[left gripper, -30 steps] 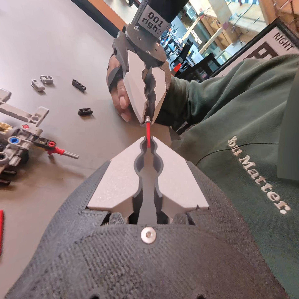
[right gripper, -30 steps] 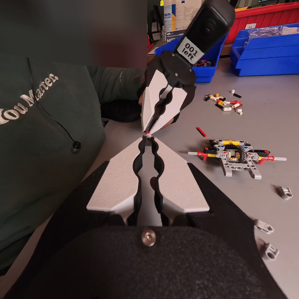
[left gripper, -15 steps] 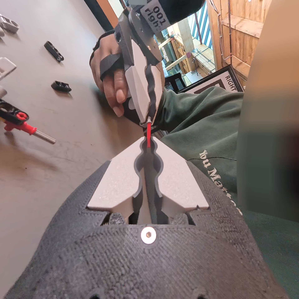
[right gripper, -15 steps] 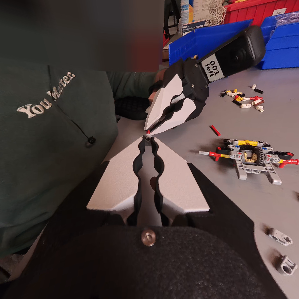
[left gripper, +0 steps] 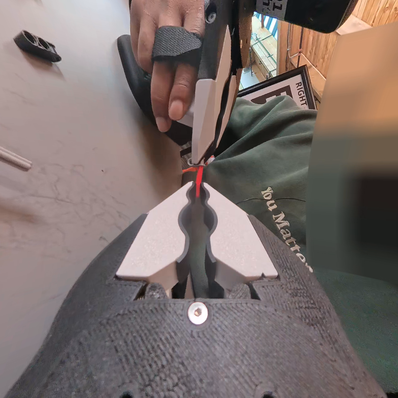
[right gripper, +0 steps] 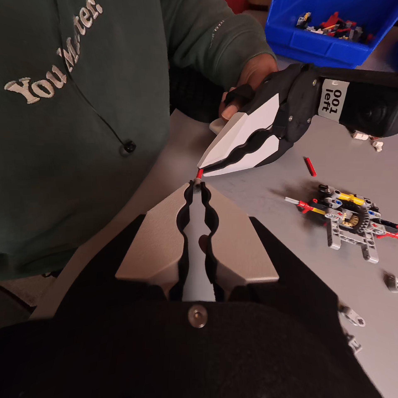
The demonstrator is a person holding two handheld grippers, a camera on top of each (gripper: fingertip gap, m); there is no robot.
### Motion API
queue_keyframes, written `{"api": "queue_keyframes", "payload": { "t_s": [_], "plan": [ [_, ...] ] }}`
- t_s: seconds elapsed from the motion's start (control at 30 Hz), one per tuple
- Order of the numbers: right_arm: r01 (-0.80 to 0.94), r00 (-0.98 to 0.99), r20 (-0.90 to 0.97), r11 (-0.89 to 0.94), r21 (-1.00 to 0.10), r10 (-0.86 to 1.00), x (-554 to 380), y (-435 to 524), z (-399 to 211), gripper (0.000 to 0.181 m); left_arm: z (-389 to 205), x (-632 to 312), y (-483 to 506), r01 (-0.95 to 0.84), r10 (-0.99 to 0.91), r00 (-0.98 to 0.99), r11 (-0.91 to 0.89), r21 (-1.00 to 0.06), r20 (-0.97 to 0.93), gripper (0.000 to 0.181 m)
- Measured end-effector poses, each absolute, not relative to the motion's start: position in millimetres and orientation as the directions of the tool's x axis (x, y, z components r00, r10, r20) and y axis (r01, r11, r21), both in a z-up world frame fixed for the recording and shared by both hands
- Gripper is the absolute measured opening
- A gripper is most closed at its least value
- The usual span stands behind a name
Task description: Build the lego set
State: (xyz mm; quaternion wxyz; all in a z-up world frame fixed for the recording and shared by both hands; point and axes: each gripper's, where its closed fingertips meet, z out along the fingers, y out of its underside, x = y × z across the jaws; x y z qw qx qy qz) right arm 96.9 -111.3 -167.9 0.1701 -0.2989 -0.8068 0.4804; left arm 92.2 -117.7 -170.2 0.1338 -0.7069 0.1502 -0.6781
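Observation:
My left gripper [left gripper: 198,187] is shut on a thin red axle [left gripper: 199,179] that sticks out forward from its tips. My right gripper [right gripper: 196,185] is shut on a small grey bush [right gripper: 196,182]. The two grippers meet tip to tip above the table's near edge, and the bush sits at the free end of the axle [right gripper: 200,172]. In the left wrist view the right gripper [left gripper: 197,161] comes down from above with the bush [left gripper: 191,162] at its tip. In the right wrist view the left gripper [right gripper: 202,170] reaches in from the right. The partly built lego chassis [right gripper: 349,217] lies on the table to the right.
A loose red axle [right gripper: 310,166] lies beside the chassis. Grey connectors [right gripper: 391,284] [right gripper: 353,316] lie at the right. A black two-hole piece [left gripper: 36,46] lies far left. A blue bin [right gripper: 323,43] of parts stands at the back. The person's green sweatshirt [right gripper: 86,129] is close behind the grippers. The tips of both grippers are at nearly the same place.
Both grippers have turned and drawn closer to each other and the person while staying tip to tip. The left gripper now lies sideways in the right wrist view. Axle and bush remain held.

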Motion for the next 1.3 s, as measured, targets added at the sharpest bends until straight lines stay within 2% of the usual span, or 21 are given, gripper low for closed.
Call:
{"api": "queue_keyframes", "payload": {
  "t_s": [0.3, 0.37, 0.43, 0.6, 0.63, 0.7, 0.83, 1.0, 1.1, 1.23, 1.3],
  "plan": [
    [0.320, -0.732, 0.019, 0.368, -0.873, 0.681, 91.6, -109.0, -176.1, 0.006, -162.9, 91.5, -107.8, 0.054, -0.389, 0.016, -0.920, -0.389, 0.921, 0.000],
    [0.287, -0.775, -0.014, 0.332, -0.899, 0.632, 90.5, -131.0, -173.1, 0.006, -157.5, 95.6, -103.3, 0.070, -0.403, 0.004, -0.913, -0.402, 0.915, 0.000],
    [0.284, -0.789, -0.003, 0.361, -0.888, 0.614, 87.9, -142.3, -177.5, 0.006, -154.5, 94.8, -100.7, 0.051, -0.465, 0.045, -0.883, -0.467, 0.884, 0.000],
    [0.329, -0.713, 0.005, 0.340, -0.881, 0.701, 79.6, -113.4, -180.3, 0.006, -140.9, 75.5, -86.1, 0.133, -0.597, 0.138, -0.780, -0.612, 0.790, 0.000],
    [0.338, -0.685, 0.006, 0.324, -0.884, 0.728, 76.4, -106.0, -180.9, 0.006, -141.8, 69.4, -81.1, 0.143, -0.624, 0.190, -0.746, -0.650, 0.758, 0.000],
    [0.345, -0.623, 0.002, 0.277, -0.897, 0.782, 69.7, -90.1, -179.0, 0.006, -143.9, 55.9, -71.9, 0.139, -0.683, 0.306, -0.657, -0.741, 0.663, 0.015],
    [0.347, -0.514, -0.015, 0.192, -0.918, 0.858, 60.3, -64.9, -169.7, 0.006, -144.7, 41.0, -60.4, 0.098, -0.740, 0.457, -0.509, -0.855, 0.493, 0.014],
    [0.377, -0.450, 0.018, 0.209, -0.902, 0.893, 53.6, -56.1, -174.5, 0.006, -154.6, 48.4, -61.0, -0.033, -0.772, 0.523, -0.440, -0.897, 0.360, 0.014],
    [0.388, -0.457, 0.028, 0.227, -0.893, 0.889, 54.3, -58.8, -176.9, 0.006, -162.2, 51.4, -61.6, -0.104, -0.780, 0.550, -0.418, -0.902, 0.298, 0.004],
    [0.375, -0.457, 0.029, 0.222, -0.900, 0.889, 55.0, -60.2, -173.3, 0.006, -159.8, 51.5, -61.7, -0.122, -0.789, 0.559, -0.385, -0.915, 0.257, 0.000],
    [0.367, -0.453, 0.035, 0.222, -0.903, 0.891, 54.9, -59.6, -170.4, 0.006, -156.6, 51.9, -62.5, -0.115, -0.794, 0.555, -0.369, -0.922, 0.248, 0.004]
  ]
}}
